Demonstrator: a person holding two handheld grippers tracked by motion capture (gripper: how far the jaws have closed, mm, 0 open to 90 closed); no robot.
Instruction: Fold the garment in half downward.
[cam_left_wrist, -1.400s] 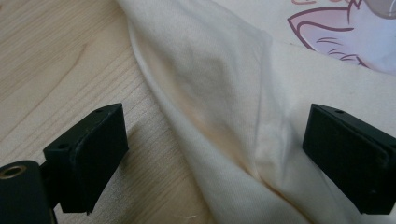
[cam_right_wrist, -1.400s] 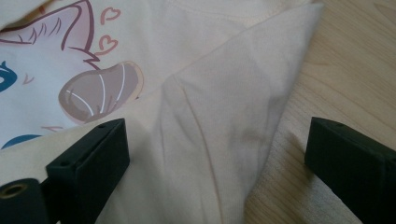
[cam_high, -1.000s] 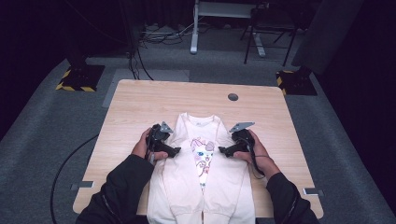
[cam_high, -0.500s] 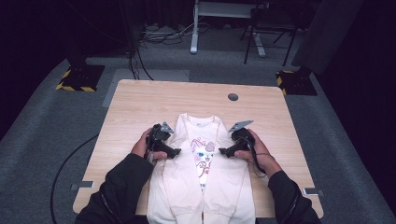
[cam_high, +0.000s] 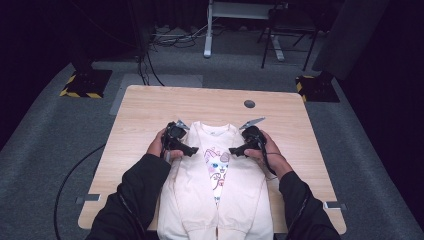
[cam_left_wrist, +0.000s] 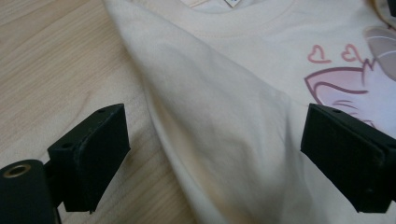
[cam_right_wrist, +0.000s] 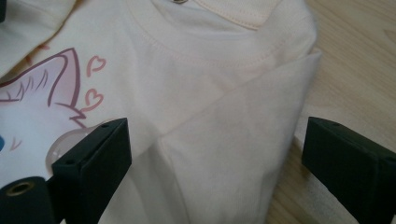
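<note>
A cream sweatshirt (cam_high: 215, 185) with a cat print (cam_high: 217, 167) lies face up on the wooden table (cam_high: 150, 107), collar away from the person, both sleeves folded in over the body. My left gripper (cam_high: 189, 150) hovers open over the left shoulder fold (cam_left_wrist: 219, 130), its jaws wide apart on either side of the folded edge. My right gripper (cam_high: 234, 150) is open over the right shoulder fold (cam_right_wrist: 224, 140), one jaw above the print, the other near the shirt's outer edge. Neither grips cloth.
A round grommet hole (cam_high: 249, 104) sits in the table near its far right. Bare wood lies left (cam_left_wrist: 51, 60) and right (cam_right_wrist: 359, 65) of the shirt. Beyond the table are cables, desk legs and yellow-black striped bases on grey carpet.
Both grippers have shifted slightly inward over the shirt's shoulders; the sweatshirt itself lies as before.
</note>
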